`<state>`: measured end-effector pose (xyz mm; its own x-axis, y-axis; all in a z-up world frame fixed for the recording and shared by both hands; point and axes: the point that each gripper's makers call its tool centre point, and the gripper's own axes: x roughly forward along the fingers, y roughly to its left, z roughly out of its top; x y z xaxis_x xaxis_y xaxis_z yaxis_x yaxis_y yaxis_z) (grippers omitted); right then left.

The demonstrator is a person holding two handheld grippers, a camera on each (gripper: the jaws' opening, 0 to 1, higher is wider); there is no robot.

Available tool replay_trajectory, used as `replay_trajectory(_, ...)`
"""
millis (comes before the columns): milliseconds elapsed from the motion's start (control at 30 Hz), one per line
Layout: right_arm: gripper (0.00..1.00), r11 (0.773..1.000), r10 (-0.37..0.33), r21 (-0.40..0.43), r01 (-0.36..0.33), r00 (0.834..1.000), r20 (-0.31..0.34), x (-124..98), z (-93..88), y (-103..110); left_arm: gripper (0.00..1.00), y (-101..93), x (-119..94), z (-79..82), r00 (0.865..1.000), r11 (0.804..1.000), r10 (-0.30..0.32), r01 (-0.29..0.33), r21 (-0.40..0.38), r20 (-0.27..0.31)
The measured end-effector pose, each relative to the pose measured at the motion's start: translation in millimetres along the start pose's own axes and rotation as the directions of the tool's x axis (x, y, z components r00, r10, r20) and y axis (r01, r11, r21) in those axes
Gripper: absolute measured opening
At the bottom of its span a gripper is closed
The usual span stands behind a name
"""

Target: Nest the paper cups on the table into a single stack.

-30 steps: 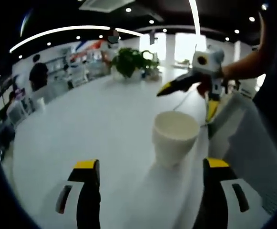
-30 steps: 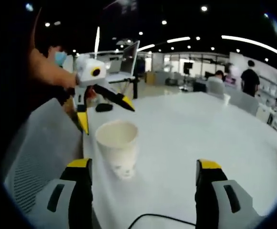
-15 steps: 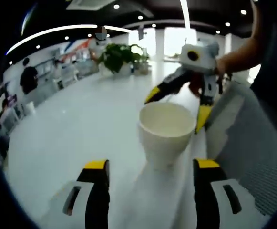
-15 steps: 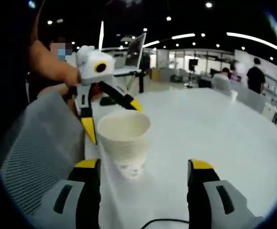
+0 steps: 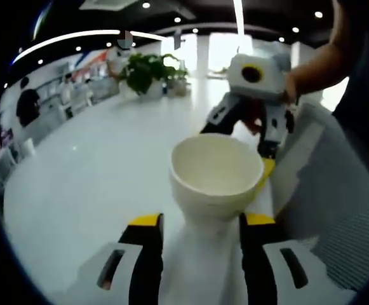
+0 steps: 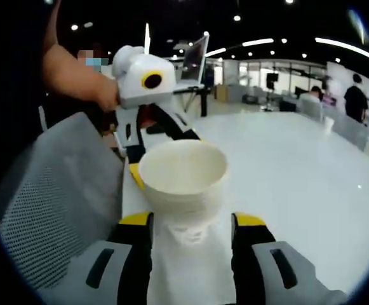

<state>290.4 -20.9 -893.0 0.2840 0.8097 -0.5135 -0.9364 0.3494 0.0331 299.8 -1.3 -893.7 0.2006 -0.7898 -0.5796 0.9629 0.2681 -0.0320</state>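
Paper cups (image 5: 216, 175), white, nested upright, ribbed rims, left gripper (image 5: 199, 223) and right gripper (image 6: 189, 222) jaws narrowly flanking base, grip unclear.

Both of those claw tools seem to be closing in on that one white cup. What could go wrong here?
The paper cup is thin, and it sits between the jaws of both the left gripper and the right gripper, so squeezing from two sides might crush it. It also stands near the table edge by a mesh chair, so a nudge could tip it off.

Matt white paper cup (image 5: 216, 170) on a glossy smooth white table (image 5: 101, 165), beside a grey mesh chair back (image 6: 57, 190).
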Motion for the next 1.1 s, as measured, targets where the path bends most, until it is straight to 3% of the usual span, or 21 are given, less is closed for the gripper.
replay_trajectory(133, 0.37, 1.0, 0.013, 0.007, -0.013, 1.0, 0.006, 3, 2.8, 1, 0.36, -7.8, 8, 2.4, 0.999, 0.999, -0.032, 0.032, 0.029, -0.006)
replay_trajectory(500, 0.37, 0.999, 0.013, 0.033, -0.013, 1.0, 0.012, -2, 4.9, -6, 0.36, -2.2, 11, 9.0, 0.999, 0.998, -0.044, 0.045, 0.032, -0.022)
replay_trajectory(733, 0.37, 1.0, -0.009, 0.022, 0.009, 1.0, 0.017, -2, 16.4, -33, 0.36, 21.4, 14, 22.1, 0.998, 0.998, -0.05, 0.051, 0.035, -0.045)
replay_trajectory(1100, 0.36, 1.0, -0.02, -0.001, 0.02, 1.0, 0.02, 4, 36.3, -91, 0.35, 75.9, 24, 45.4, 0.998, 0.998, -0.037, 0.039, 0.042, -0.059)
